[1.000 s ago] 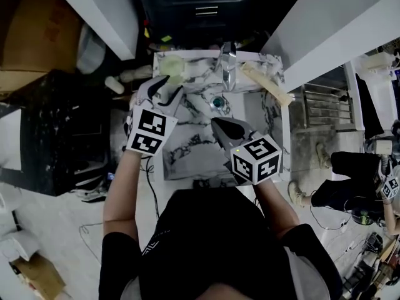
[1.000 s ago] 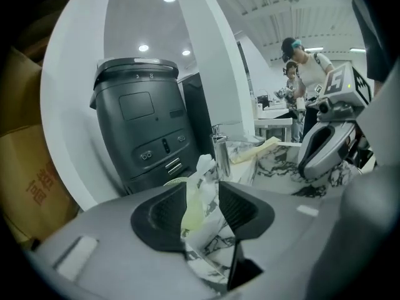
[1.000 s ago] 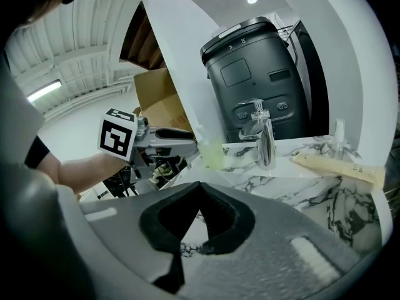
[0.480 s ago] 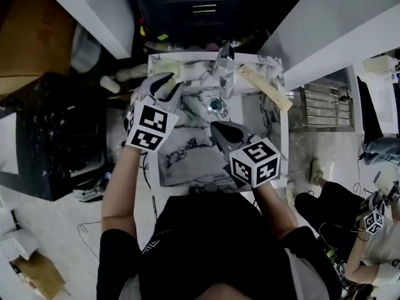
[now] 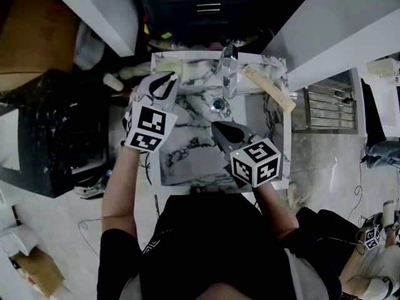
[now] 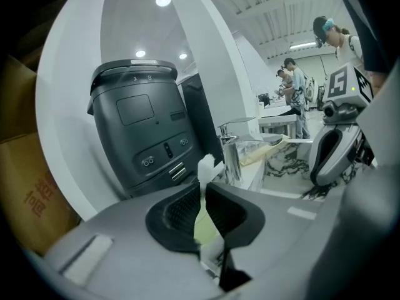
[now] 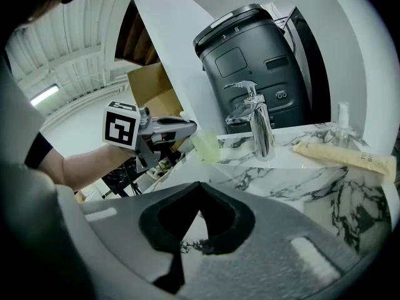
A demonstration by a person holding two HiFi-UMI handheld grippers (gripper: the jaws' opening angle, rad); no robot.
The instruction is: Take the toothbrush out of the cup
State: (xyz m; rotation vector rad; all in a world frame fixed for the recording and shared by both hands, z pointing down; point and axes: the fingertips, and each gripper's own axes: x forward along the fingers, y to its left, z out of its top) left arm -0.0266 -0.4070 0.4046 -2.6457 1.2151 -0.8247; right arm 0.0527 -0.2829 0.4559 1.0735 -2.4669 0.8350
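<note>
A pale green cup (image 5: 174, 66) stands on the marble counter's back left corner, also in the right gripper view (image 7: 205, 147). The toothbrush's white head (image 6: 206, 167) sticks up just above my left gripper (image 6: 202, 191). Its jaws are closing on the handle, and the cup (image 6: 205, 227) shows pale green through the thin gap. In the head view the left gripper (image 5: 167, 80) reaches to the cup's rim. My right gripper (image 5: 216, 125) hangs over the sink basin, shut and empty, its tips meeting (image 7: 199, 189).
A chrome faucet (image 5: 229, 64) stands at the back centre of the marble sink (image 5: 187, 149), with the drain (image 5: 217, 104) below it. A long beige package (image 5: 269, 87) lies at the back right. A dark appliance (image 6: 140, 127) rises behind the counter. People stand far off (image 6: 294, 99).
The left gripper's jaws have gone from wide open to nearly together at the cup's rim. Neither hand has shifted noticeably.
</note>
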